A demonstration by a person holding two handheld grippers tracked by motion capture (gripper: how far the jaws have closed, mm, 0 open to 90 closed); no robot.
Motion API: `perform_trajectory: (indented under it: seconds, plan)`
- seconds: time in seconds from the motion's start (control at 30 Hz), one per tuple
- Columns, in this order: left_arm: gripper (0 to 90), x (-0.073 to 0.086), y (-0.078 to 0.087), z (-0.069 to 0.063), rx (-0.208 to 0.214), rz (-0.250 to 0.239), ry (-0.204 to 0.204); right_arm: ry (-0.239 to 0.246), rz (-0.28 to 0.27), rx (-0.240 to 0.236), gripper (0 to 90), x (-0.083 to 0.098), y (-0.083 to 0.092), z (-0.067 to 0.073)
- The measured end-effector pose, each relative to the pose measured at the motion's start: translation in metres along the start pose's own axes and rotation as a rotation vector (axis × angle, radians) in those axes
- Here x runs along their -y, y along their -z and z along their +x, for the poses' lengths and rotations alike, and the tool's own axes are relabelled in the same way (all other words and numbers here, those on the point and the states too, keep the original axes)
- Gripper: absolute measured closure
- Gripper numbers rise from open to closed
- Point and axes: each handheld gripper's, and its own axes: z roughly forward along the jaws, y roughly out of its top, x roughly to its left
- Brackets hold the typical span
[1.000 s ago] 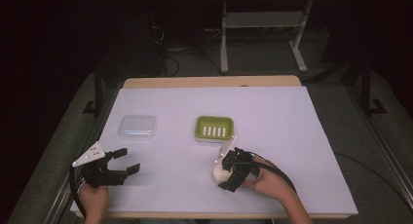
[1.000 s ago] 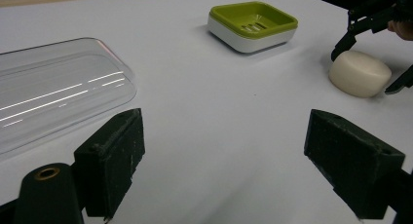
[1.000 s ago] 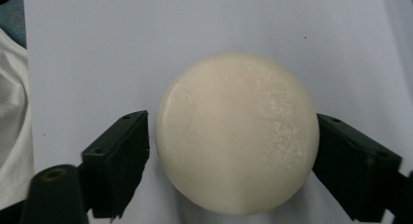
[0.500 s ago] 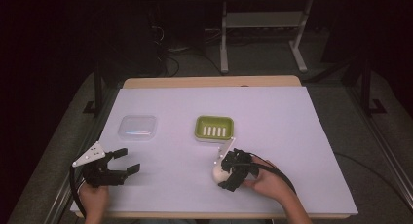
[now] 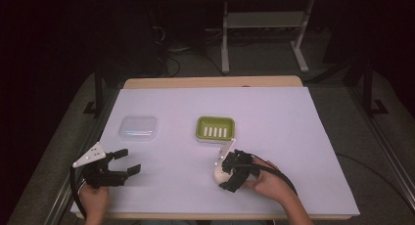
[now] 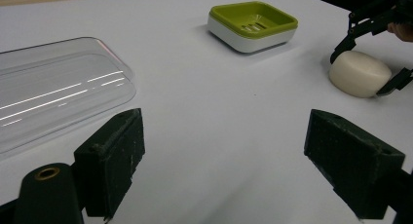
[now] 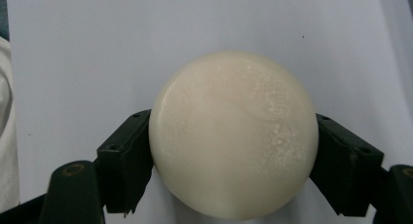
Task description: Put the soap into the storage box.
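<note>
High view, left side: left gripper sat low over the white table cover, jaws spread wide with nothing between them.
Clear lid: the clear plastic lid lay flat just ahead of that gripper, a bit to its left in the left gripper view.
Soap dish: green soap dish was further ahead and to its right, empty.
Soap: round cream soap bar was pinched between the right gripper's jaws, near the dish.
Right gripper: right gripper was clamped on both sides of the bar.
</note>
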Motion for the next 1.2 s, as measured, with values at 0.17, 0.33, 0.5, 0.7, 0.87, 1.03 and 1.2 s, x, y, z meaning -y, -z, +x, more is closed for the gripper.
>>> perform_trajectory:
  seconds: [0.17,0.33,0.5,0.7,0.87,1.03,1.2]
  plan:
    - [14.4,0.000,0.000,0.000,0.000,0.001,0.001,0.003,0.002,0.002,22.9,0.000,0.000,0.001]
    - [14.5,0.000,0.000,0.000,-0.001,0.002,0.002,0.006,0.002,0.001,23.2,-0.001,0.000,0.000]
    - [14.5,0.000,0.000,0.000,-0.004,0.001,0.000,0.003,-0.002,-0.005,23.3,-0.001,0.000,-0.001]
    - [14.5,0.001,0.001,0.001,-0.005,-0.002,0.003,0.005,0.000,-0.022,23.4,-0.003,0.001,-0.001]
    - [14.5,0.001,0.002,0.001,-0.007,-0.006,0.008,0.013,-0.010,-0.025,23.4,-0.005,0.006,-0.001]
    - [14.5,0.001,0.002,0.000,-0.006,-0.005,0.004,0.002,-0.018,-0.017,23.5,-0.004,0.013,-0.003]
    - [14.5,0.001,0.002,0.000,-0.007,-0.007,0.007,-0.011,-0.038,-0.020,23.5,-0.002,0.018,-0.008]
